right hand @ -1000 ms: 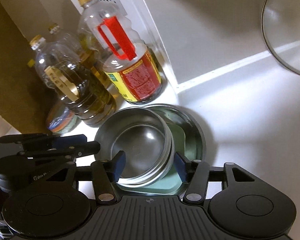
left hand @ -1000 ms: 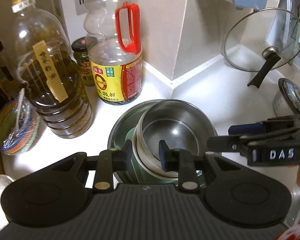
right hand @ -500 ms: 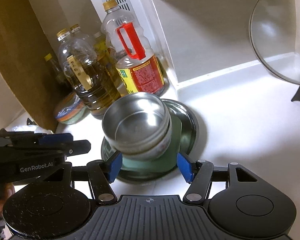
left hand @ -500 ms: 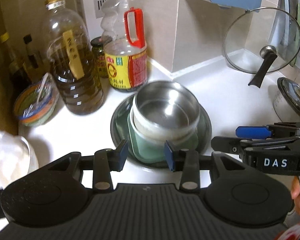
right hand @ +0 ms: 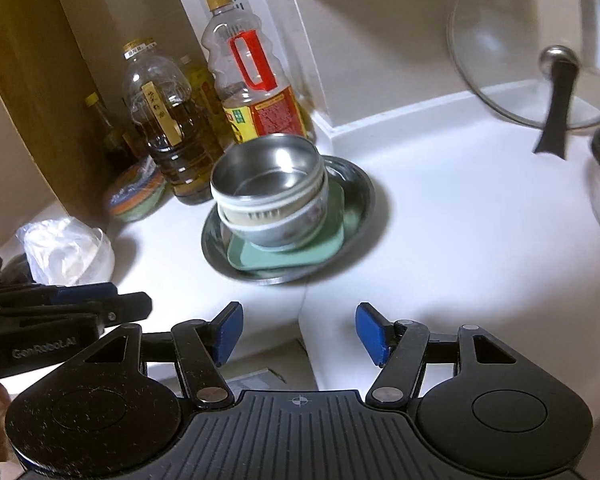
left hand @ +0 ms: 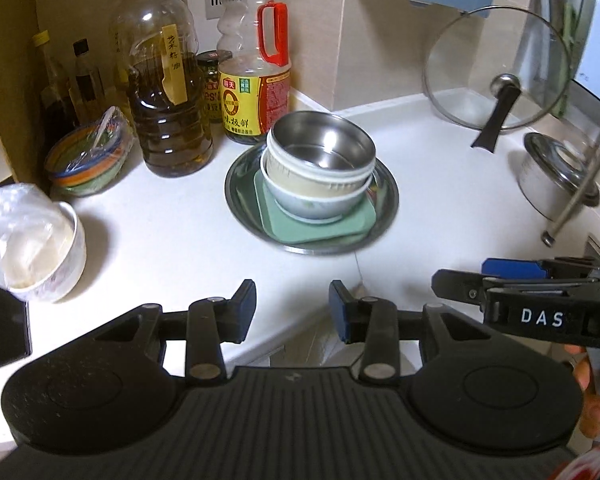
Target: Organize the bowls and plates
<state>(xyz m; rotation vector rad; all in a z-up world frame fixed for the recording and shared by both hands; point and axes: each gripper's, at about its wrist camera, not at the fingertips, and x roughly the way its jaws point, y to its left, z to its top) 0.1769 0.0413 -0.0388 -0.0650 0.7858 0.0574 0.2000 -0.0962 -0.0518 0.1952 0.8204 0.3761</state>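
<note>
A steel bowl [left hand: 324, 148] sits tilted on top of a stack of bowls, with a pale bowl [left hand: 312, 200] under it. The stack stands on a green square plate [left hand: 352, 224] inside a round steel plate [left hand: 240, 188] on the white counter. The stack also shows in the right wrist view [right hand: 268, 172]. My left gripper [left hand: 292, 310] is open and empty, well back from the stack near the counter's front edge. My right gripper [right hand: 298, 332] is open and empty, also back from the stack. It shows in the left wrist view at the right edge [left hand: 512, 280].
Oil and sauce bottles [left hand: 164, 92] stand behind the stack by the wall. A wrapped coloured bowl [left hand: 88, 160] and a white bowl with a plastic bag [left hand: 40, 248] are at the left. A glass lid [left hand: 496, 80] leans at the back right, beside a steel pot [left hand: 556, 176].
Both grippers have pulled back and up from the stack. The steel bowl that lay between my fingers now rests free on top of the stacked bowls.
</note>
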